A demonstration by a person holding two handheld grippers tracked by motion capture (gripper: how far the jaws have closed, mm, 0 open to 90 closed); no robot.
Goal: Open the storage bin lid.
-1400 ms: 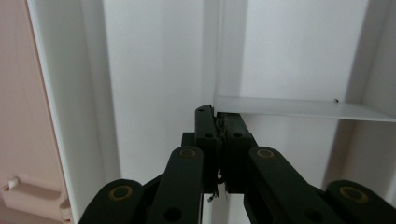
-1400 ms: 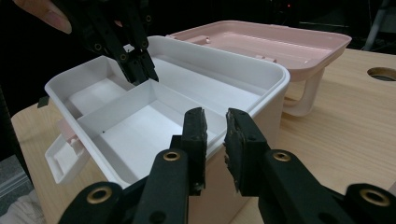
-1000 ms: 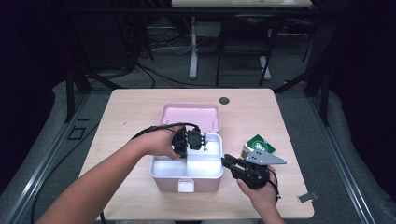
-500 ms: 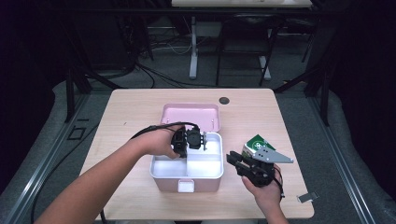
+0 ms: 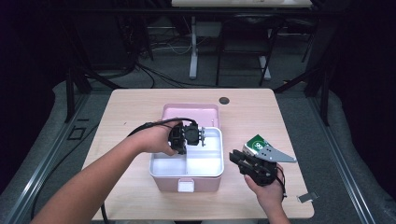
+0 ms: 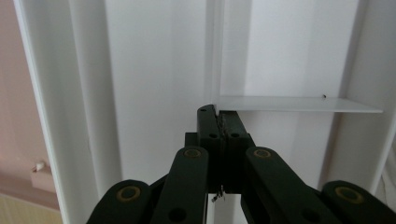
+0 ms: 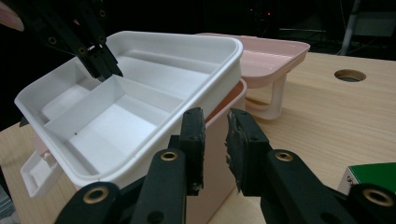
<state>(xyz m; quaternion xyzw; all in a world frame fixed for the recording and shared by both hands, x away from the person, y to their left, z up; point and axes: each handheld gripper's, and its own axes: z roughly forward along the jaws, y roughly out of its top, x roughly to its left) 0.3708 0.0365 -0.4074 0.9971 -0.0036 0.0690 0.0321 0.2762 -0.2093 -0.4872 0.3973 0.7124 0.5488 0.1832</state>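
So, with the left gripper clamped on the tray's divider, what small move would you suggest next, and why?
Probably lift the white tray a little further, straight up. The left gripper is shut on its divider wall, and in the right gripper view the tray already sits tilted in the pink box, one side raised. The right gripper hovers beside the box holding nothing, so it could steady the box.

Left tongs [image 6: 219, 119] clamped, right tongs [image 7: 215, 140] ajar

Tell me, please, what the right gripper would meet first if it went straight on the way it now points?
Most likely the near rim of the white tray tilted in the pink box. The right gripper points at that edge from beside the box; depth is hard to judge.
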